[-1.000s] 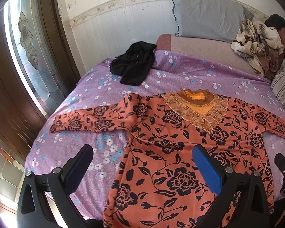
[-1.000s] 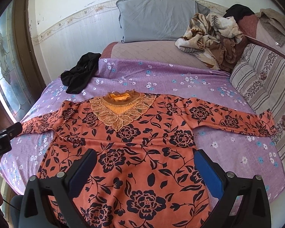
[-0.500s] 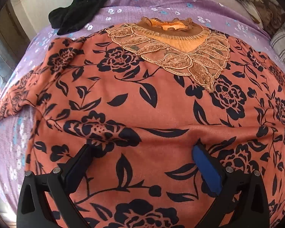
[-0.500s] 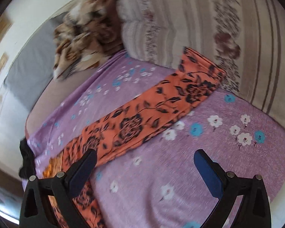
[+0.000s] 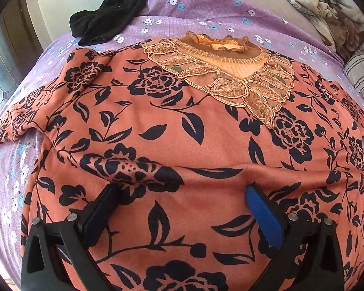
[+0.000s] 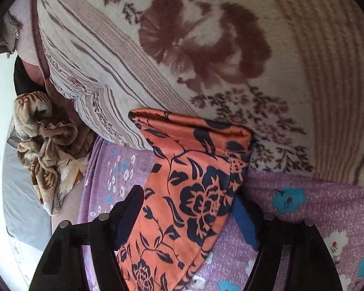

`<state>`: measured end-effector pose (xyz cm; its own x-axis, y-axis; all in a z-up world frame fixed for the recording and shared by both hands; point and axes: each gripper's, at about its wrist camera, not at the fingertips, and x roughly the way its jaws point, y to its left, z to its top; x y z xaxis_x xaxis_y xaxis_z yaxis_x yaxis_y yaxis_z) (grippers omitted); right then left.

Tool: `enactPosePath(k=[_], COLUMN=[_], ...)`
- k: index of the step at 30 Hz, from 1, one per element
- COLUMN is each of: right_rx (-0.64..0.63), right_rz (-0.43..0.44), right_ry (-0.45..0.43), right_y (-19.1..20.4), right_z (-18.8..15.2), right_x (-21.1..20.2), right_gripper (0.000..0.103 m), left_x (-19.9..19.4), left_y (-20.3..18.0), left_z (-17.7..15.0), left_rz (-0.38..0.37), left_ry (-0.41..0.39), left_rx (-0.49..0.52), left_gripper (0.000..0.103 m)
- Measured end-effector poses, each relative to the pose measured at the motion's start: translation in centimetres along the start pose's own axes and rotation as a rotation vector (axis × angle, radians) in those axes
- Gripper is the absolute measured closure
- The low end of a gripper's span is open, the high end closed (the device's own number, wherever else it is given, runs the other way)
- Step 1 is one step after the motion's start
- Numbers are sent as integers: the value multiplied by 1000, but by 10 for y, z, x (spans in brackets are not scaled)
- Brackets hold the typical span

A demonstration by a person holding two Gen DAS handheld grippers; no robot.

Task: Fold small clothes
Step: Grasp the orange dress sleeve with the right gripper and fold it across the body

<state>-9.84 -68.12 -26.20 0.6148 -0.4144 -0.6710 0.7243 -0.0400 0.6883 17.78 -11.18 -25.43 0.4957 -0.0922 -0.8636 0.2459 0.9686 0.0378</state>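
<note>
So the orange floral top (image 5: 194, 131) is lying spread flat, front up, on the purple flowered bed (image 5: 206, 4), filling most of the left wrist view with its lace collar (image 5: 220, 72) near the top centre. The left gripper (image 5: 182, 194) is sitting low over the belly of the top, jaws spread wide and clamped on nothing, tips seemingly resting on the cloth, which is bunching slightly between them. Looks like it's pinning the body in place.

The real action is on the other side. In the right wrist view, the right gripper (image 6: 189, 208) is straddling the sleeve (image 6: 194, 181) near its cuff, which is butting against the striped floral cushion (image 6: 206, 48) in the centre of the frame. Its jaws are closing, sleeve between them, not pinching yet as far as I can tell.

I'd say this is step 1, the sleeve fold. Next it needs a firm pinch, then carrying the sleeve across the chest without dragging the body.
</note>
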Motion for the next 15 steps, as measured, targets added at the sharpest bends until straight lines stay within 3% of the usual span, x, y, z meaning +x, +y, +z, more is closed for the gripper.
enactPosePath(k=[2, 4, 6, 12, 15], right_rx=[-19, -39, -43, -39, -43], right_rz=[-21, -46, -44, 102, 217], right_ry=[-22, -16, -26, -24, 6], right_y=[3, 1, -4, 5, 25], right_z=[0, -1, -2, -5, -13], right_x=[6, 14, 12, -13, -26], right_gripper=[42, 80, 94, 97, 97], left_x=[0, -1, -1, -2, -12], left_y=[0, 0, 0, 1, 0], left_z=[0, 0, 0, 2, 1], left_rz=[0, -2, -2, 3, 50], left_ry=[-4, -4, -5, -15, -64], left_rx=[0, -1, -1, -6, -7], left_gripper=[0, 0, 0, 0, 0])
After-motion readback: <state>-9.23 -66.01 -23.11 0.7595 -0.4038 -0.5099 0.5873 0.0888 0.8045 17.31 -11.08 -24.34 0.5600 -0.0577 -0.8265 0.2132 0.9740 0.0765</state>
